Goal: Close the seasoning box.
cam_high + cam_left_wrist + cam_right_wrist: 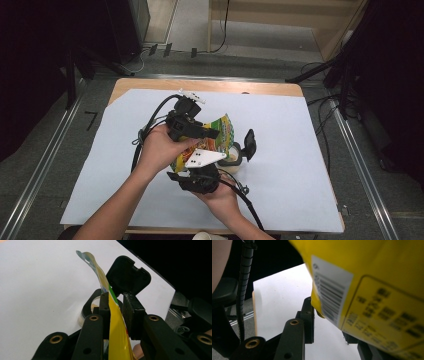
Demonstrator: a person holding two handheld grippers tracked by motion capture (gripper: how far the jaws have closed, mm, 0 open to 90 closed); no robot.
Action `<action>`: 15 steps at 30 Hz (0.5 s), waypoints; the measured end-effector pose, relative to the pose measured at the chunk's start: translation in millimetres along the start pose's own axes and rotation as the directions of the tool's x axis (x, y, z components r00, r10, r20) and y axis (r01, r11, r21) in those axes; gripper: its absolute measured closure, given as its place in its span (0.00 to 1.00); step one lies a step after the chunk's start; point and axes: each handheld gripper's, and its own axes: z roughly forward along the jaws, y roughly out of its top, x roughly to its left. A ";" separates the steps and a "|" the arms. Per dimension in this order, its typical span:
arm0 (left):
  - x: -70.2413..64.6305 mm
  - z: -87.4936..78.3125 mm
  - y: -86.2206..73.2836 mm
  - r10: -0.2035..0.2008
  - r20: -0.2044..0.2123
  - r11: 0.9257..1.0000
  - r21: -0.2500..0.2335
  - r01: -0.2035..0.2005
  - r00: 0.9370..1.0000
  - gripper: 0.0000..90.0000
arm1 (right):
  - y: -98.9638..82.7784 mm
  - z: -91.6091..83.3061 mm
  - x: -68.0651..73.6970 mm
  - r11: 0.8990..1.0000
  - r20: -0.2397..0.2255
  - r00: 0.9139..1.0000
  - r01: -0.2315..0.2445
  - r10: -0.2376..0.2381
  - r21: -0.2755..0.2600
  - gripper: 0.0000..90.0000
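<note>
One yellow packet (212, 142) is held above one open jar (233, 156) with a black flip lid (249, 144), over the white sheet (300, 150). Left gripper (116, 310) jaws are clamped on the packet's edge. Right gripper (200, 172) jaws lie against its lower part; a firm grip cannot be confirmed. The packet's mouth should be kept centred over the jar and tilted slowly, to avoid spilling.

Saw a white sheet (300, 150) spread over a wooden table (210, 86), with bare wood left along the far edge. Found a pale cup (207, 236) at the near edge, cut off by the frame. Noted grey floor (75, 115) all round, a metal rail (45, 165) down the left side and another rail (360, 170) down the right. Spotted loose cables (320, 107) beside the right rail, black stand legs (325, 70) just beyond, and plugs (167, 49) farther back.
</note>
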 end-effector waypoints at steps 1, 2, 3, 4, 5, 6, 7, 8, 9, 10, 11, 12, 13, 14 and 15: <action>-0.3 0.0 0.0 -0.001 0.006 1.000 0.001 0.001 1.000 0.87 | -0.3 0.3 -0.4 1.000 0.001 1.000 0.001 -0.001 -0.001 0.77; -0.7 0.0 0.1 -0.003 0.008 1.000 0.002 0.003 1.000 0.87 | -0.5 0.4 -0.3 1.000 -0.001 1.000 -0.003 0.003 -0.001 0.77; -0.8 0.1 0.1 -0.006 0.011 1.000 0.002 0.006 1.000 0.88 | -0.7 0.4 -0.3 1.000 -0.003 1.000 -0.006 0.006 -0.002 0.77; -0.9 0.1 0.1 -0.012 0.018 1.000 0.001 0.012 1.000 0.88 | -0.7 0.4 -0.4 1.000 -0.005 1.000 -0.006 0.006 -0.002 0.77; -1.0 0.0 0.2 -0.014 0.021 1.000 0.004 0.014 1.000 0.88 | -0.8 0.5 -0.3 1.000 -0.008 1.000 -0.009 0.009 0.000 0.77; -0.7 0.1 0.2 -0.016 0.030 1.000 0.005 0.016 0.999 0.88 | -1.0 0.5 -0.3 1.000 -0.008 1.000 -0.008 0.008 0.001 0.77; -0.1 0.2 0.2 -0.023 0.035 1.000 0.006 0.023 0.999 0.88 | -1.1 0.6 -0.1 1.000 -0.006 1.000 -0.008 0.008 0.000 0.78; 1.0 0.1 0.1 -0.031 0.043 0.999 0.008 0.031 0.999 0.88 | -1.2 0.6 -0.1 1.000 -0.005 1.000 -0.007 0.007 0.000 0.78; 1.8 0.1 0.1 -0.039 0.048 0.999 0.008 0.039 0.998 0.88 | -1.2 0.8 -0.1 1.000 -0.005 1.000 -0.005 0.005 0.001 0.78; 3.2 0.1 -0.1 -0.045 0.059 0.999 0.009 0.045 0.997 0.88 | -1.3 0.8 -0.1 1.000 -0.004 1.000 -0.004 0.004 0.002 0.78; 4.8 0.2 -0.3 -0.055 0.071 0.998 0.010 0.054 0.996 0.88 | -1.3 1.1 -0.1 1.000 -0.002 1.000 -0.002 0.002 0.004 0.78; 6.2 0.3 -0.4 -0.066 0.083 0.998 0.012 0.065 0.994 0.89 | -1.5 1.3 -0.2 1.000 -0.001 1.000 0.000 0.000 0.005 0.78; 7.2 0.3 -0.7 -0.076 0.090 0.997 0.013 0.075 0.993 0.89 | -1.6 1.4 -0.4 1.000 0.003 1.000 0.004 -0.004 0.006 0.78; 8.5 0.1 -0.6 -0.082 0.098 0.997 0.019 0.081 0.992 0.88 | -1.6 1.7 -0.3 1.000 0.005 1.000 0.006 -0.006 0.007 0.78; 8.7 0.2 -0.7 -0.091 0.103 0.996 0.019 0.090 0.990 0.88 | -1.7 1.8 0.1 1.000 0.001 1.000 0.005 -0.005 0.010 0.78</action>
